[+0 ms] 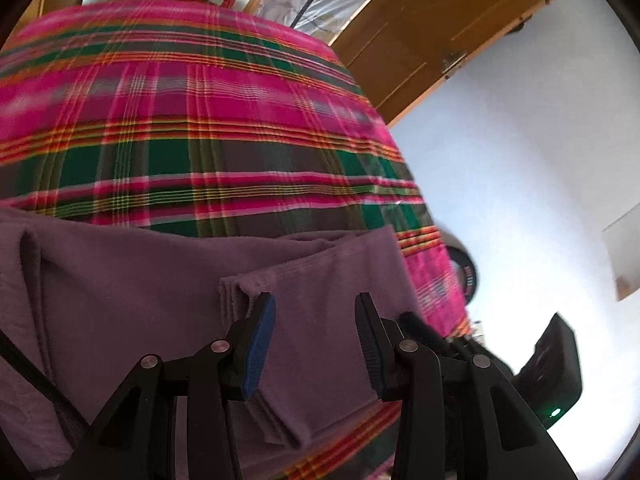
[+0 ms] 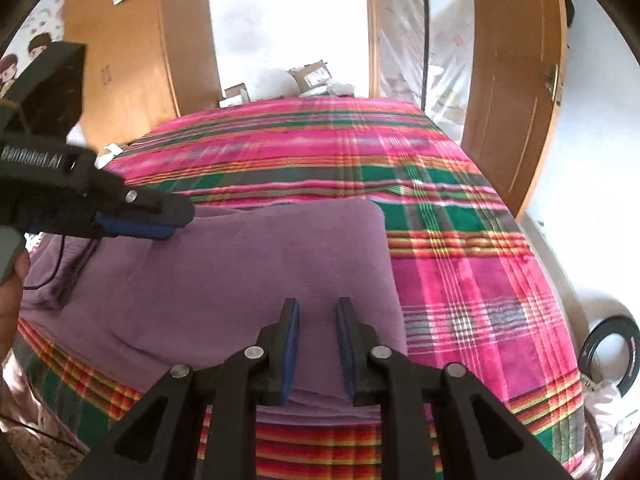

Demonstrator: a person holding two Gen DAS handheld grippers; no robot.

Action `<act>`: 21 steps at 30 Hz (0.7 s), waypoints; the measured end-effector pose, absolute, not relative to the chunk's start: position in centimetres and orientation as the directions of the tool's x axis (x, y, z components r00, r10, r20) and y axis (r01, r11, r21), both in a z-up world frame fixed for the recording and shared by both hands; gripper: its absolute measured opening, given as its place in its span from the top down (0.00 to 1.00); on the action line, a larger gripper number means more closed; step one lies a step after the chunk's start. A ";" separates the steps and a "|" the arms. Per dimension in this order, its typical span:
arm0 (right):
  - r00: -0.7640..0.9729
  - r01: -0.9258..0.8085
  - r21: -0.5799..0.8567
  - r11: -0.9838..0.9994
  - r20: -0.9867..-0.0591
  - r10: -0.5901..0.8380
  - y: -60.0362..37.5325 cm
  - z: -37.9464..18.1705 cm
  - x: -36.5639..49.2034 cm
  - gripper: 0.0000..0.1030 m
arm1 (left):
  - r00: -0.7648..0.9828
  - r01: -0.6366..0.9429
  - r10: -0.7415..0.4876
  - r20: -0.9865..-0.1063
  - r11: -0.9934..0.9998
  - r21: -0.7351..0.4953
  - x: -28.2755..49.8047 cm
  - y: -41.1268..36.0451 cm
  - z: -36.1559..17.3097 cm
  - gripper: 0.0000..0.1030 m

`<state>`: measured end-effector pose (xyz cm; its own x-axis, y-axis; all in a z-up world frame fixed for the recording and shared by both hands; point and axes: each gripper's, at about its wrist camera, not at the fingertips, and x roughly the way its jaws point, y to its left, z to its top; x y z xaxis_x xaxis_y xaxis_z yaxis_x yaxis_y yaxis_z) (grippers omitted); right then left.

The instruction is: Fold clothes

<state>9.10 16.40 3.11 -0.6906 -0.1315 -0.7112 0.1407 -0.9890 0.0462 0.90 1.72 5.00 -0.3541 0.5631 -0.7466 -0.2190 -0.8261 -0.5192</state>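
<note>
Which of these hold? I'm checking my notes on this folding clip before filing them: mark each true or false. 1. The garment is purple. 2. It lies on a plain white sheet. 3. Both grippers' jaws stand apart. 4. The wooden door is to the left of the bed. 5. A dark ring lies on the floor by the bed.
1. True: the garment is purple.
2. False: it lies on a pink, green and red plaid blanket.
3. True: the left gripper and right gripper both show a gap, clamping nothing.
4. False: the door stands on the right.
5. True: the ring lies there.
</note>
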 end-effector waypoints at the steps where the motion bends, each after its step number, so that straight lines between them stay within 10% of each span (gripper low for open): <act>1: -0.695 0.138 0.041 -0.990 -0.708 -0.126 16.2 3.4 9.7 0.84 | -0.360 -0.220 0.548 -0.755 -0.837 -0.502 0.9 1.8 4.9 0.59; 21: -0.697 0.086 -0.066 -0.994 -0.717 -0.013 15.4 4.0 8.4 0.84 | -0.401 -0.254 0.440 -0.804 -0.896 -0.364 1.1 2.0 4.1 0.59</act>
<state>8.45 15.40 4.03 -0.6967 -0.0130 -0.7172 0.0865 -0.9941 -0.0659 1.13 1.98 4.08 -0.4009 0.4400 -0.8035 -0.2537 -0.8961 -0.3642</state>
